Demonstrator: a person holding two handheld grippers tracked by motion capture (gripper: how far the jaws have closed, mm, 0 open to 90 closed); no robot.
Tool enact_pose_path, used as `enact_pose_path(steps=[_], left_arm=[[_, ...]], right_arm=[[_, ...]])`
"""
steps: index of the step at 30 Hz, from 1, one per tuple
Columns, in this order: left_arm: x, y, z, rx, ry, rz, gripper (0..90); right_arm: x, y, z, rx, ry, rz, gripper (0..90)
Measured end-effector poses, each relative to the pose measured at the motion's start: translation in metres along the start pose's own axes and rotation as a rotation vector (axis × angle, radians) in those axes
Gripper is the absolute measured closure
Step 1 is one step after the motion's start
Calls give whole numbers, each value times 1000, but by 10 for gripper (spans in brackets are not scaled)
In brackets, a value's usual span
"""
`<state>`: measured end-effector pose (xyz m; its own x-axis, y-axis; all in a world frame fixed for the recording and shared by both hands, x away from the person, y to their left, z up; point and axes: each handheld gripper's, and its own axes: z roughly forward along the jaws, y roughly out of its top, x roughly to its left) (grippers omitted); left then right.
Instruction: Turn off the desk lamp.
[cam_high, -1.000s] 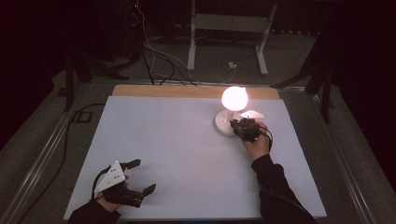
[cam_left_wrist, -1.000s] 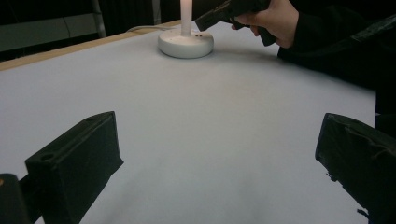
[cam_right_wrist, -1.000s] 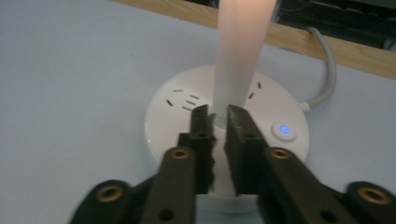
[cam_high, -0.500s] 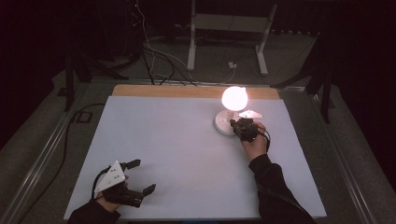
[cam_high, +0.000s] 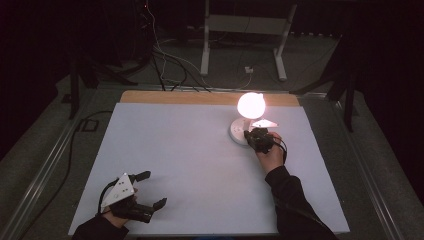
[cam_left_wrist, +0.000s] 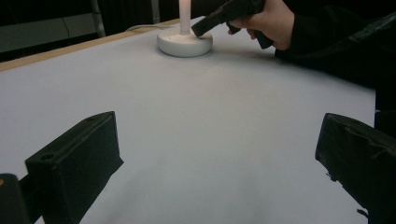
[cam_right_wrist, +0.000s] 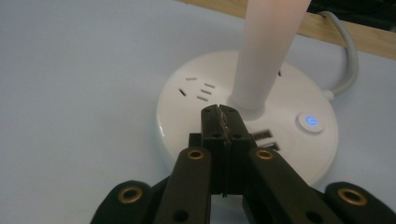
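Observation:
A white desk lamp (cam_high: 250, 106) stands lit at the back right of the white table. Its round base (cam_right_wrist: 247, 116) carries sockets, USB ports and a power button (cam_right_wrist: 311, 121) that glows blue. My right gripper (cam_right_wrist: 218, 112) is shut with nothing between its jaws, its tips over the base right at the foot of the stem (cam_right_wrist: 266, 56). In the high view the right gripper (cam_high: 248, 134) rests against the base (cam_high: 238, 132). My left gripper (cam_high: 152, 189) lies open near the table's front left corner, far from the lamp.
The lamp's white cable (cam_right_wrist: 348, 51) runs off over the wooden back edge (cam_high: 200, 97) of the table. The white table sheet (cam_high: 190, 160) lies bare between the two grippers. Dark floor, cables and a metal stand (cam_high: 245, 30) lie beyond.
The right gripper has stayed at the lamp base with barely any shift. The left gripper has not moved. The lamp is lit in all frames.

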<state>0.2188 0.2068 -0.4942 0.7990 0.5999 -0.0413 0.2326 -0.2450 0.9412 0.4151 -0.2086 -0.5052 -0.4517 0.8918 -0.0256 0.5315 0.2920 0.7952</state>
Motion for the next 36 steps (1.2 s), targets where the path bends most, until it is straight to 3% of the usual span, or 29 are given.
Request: enact_pose_path(steps=[2, 5, 7, 10, 11, 12, 14, 17, 19, 22, 36], left_arm=[[0, 0, 0, 2, 1, 2, 6], [-1, 0, 0, 6, -2, 4, 6], [-2, 0, 0, 7, -1, 7, 6], [-1, 0, 0, 3, -3, 1, 6], [-1, 0, 0, 2, -2, 0, 6], [-1, 0, 0, 0, -2, -2, 6], [0, 0, 0, 1, -1, -3, 6], [0, 0, 0, -1, -3, -1, 6], [0, 0, 0, 0, -7, -4, 6], [-1, 0, 1, 2, -9, -1, 6], [-2, 0, 0, 5, -16, 2, 6]], right_arm=[[-1, 0, 1, 3, 12, 17, 898], [3, -1, 2, 0, -19, -23, 899], [3, -1, 2, -3, -23, -17, 899], [4, 0, 2, 6, -18, -30, 900], [10, -1, 3, 0, 12, -51, 899], [10, -1, 3, 0, 12, -51, 899], [14, 3, 2, -5, -49, -85, 899], [11, 11, -10, -55, -52, -69, 899], [6, 15, -16, -70, -20, -18, 899], [6, 16, -18, -74, -11, -16, 899], [6, 5, -5, -1, -15, -22, 899]])
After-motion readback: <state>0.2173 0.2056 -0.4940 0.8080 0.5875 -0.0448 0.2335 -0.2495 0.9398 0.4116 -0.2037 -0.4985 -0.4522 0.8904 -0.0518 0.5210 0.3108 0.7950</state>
